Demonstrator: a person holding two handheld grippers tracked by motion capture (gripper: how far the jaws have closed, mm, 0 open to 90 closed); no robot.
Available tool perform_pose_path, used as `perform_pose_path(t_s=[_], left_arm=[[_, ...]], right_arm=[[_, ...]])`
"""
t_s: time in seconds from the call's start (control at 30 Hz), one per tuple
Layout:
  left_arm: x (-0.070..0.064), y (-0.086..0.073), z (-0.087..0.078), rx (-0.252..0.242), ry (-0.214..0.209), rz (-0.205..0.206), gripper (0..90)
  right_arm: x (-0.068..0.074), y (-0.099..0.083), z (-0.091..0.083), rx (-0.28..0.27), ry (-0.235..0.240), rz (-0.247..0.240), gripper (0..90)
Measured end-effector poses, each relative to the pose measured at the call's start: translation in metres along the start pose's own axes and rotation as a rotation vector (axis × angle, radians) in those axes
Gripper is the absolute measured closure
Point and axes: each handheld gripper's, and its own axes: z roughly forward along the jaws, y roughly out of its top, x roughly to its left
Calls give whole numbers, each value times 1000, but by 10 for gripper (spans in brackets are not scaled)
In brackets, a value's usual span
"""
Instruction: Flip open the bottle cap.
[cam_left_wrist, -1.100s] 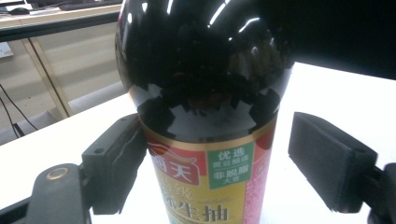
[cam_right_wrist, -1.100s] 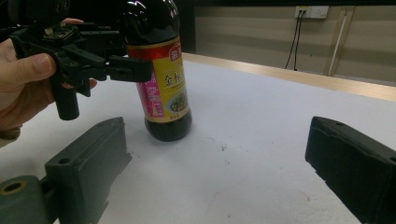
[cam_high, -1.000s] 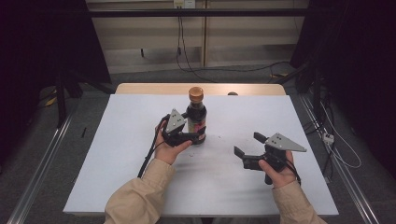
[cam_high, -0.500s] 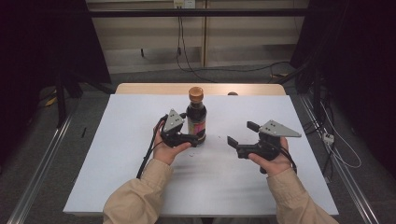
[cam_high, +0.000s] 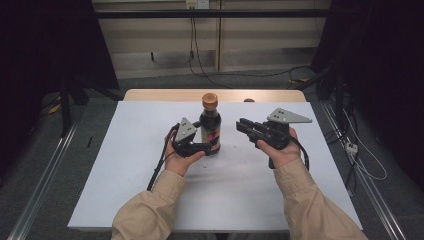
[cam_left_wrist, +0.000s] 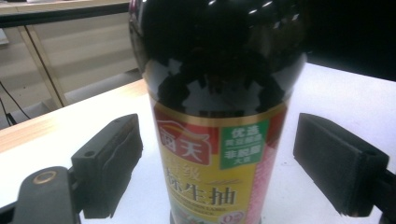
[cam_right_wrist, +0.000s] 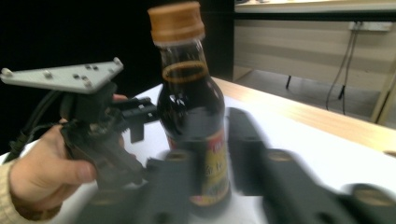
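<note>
Plainly the table (cam_high: 125, 190) carries one thing to be handled, a dark bottle (cam_high: 210, 131) standing upright between the fingers of the left gripper (cam_high: 207, 146) and ahead of the right gripper (cam_high: 245, 126). The bottle looks full of dark sauce and glassy, so it is likely heavy for its size, stiff, smooth and breakable if tipped. Its labelled lower body is the widest, least slick band and the best place to grip; the narrow neck under the cap (cam_high: 210, 99) suits a second hold or a twist.

The left gripper's fingers stand open, one pad on each side of the label with table showing in the gaps, so they flank the bottle without pressing it. The right gripper's fingers are parted too, aimed at the bottle from just beside it and apart from it.

The left gripper view gives the label (cam_left_wrist: 215, 172) and the gap at each pad (cam_left_wrist: 109, 163). The right gripper view, though blurred near its own fingers, shows the orange cap and neck ring. The high view alone shows both hands and the bottle's place relative to each gripper.
</note>
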Motion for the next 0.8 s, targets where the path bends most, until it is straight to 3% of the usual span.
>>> perform_pose_path(t_s=[0.2, 0.43, 0.8], left_arm=[[-1, -2, 6, 11, 11, 11, 163], [-1, -2, 7, -2, 11, 26, 283], [-2, -3, 8, -11, 9, 22, 299]], right_arm=[[2, 19, 11, 17, 7, -30, 900], [7, 35, 26, 27, 30, -56, 900], [12, 50, 38, 52, 55, -78, 900]])
